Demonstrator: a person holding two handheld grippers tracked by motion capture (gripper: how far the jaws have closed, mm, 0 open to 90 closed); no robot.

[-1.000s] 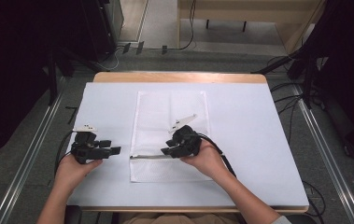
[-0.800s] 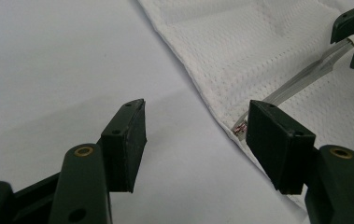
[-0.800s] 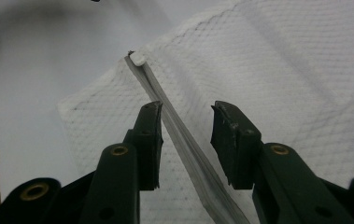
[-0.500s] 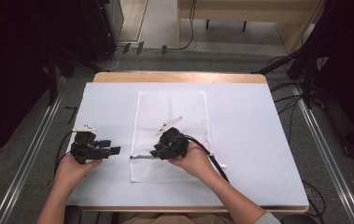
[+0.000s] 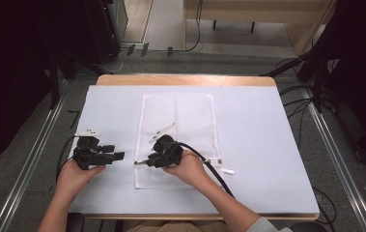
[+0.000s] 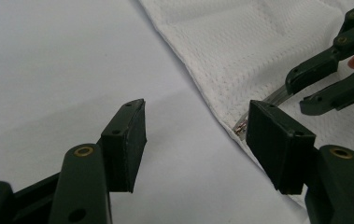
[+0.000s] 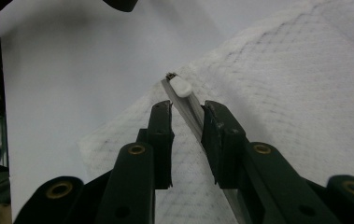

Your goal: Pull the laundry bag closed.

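The right hand-held gripper [image 5: 147, 161] has travelled leftward along the near edge of the mesh bag [image 5: 190, 116] over the last second, from about the bag's middle to close by its left corner. The left hand-held gripper [image 5: 118, 156] has stayed put on the worktop [image 5: 267, 125] just left of the bag, its jaws spread wide and holding nothing.

In the right gripper view the jaws stand a little apart, one on each side of the zipper [image 7: 191, 109], with the white pull [image 7: 181, 86] just ahead of their tips near the zip's end. They look loose rather than clamped, though whether the right pad touches the zip track is hard to tell from this angle. In the left gripper view, the bag's corner [image 6: 240, 128] lies between the open left jaws, and the right gripper [image 6: 300, 88] shows beyond.

The bag lies flat in the middle of the worktop, long side running away from the person. The leftward run probably means the zip has been drawn nearly to its left end; the left gripper seems placed to pin the corner.
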